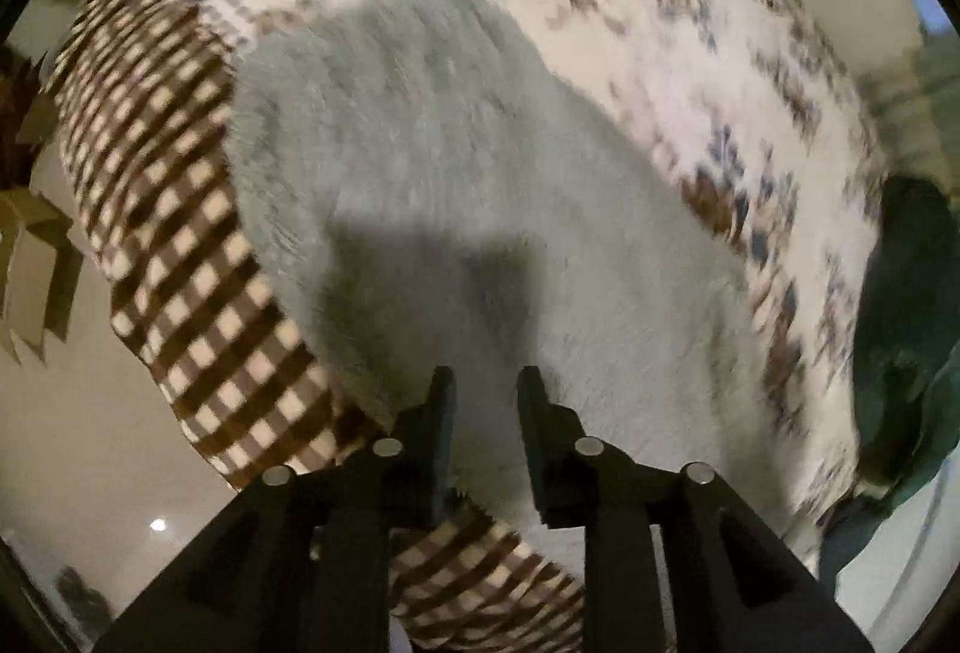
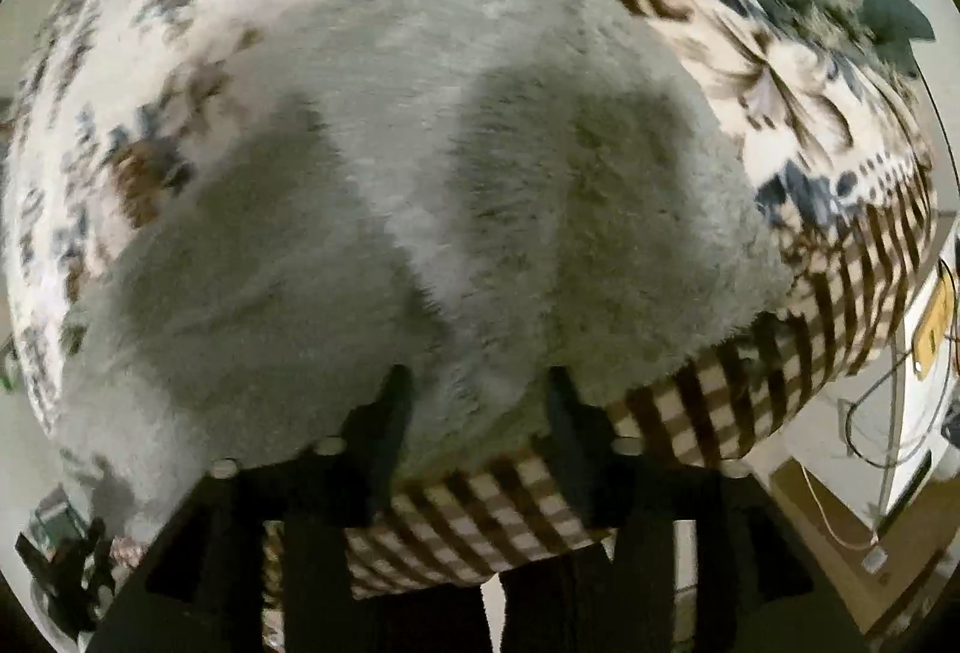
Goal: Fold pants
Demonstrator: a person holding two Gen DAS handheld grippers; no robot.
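Grey fluffy fleece pants (image 1: 432,161) lie spread flat on a blanket with a floral print (image 1: 750,71) and a brown-and-cream check border (image 1: 168,209). My left gripper (image 1: 486,383) points down over the near edge of the pants, jaws a narrow gap apart with nothing pinched between them. In the right wrist view the same pants (image 2: 480,143) fill the middle, and their near edge meets the check border (image 2: 720,401). My right gripper (image 2: 479,383) hangs over that edge with its jaws wide apart and empty. Shadows of both grippers fall on the fleece.
The blanket covers a raised surface that drops to a pale glossy floor (image 1: 78,443). Cardboard pieces (image 1: 36,257) lie at far left, and dark green cloth (image 1: 900,323) at the right. In the right wrist view, cables and a white unit (image 2: 918,353) stand at the right.
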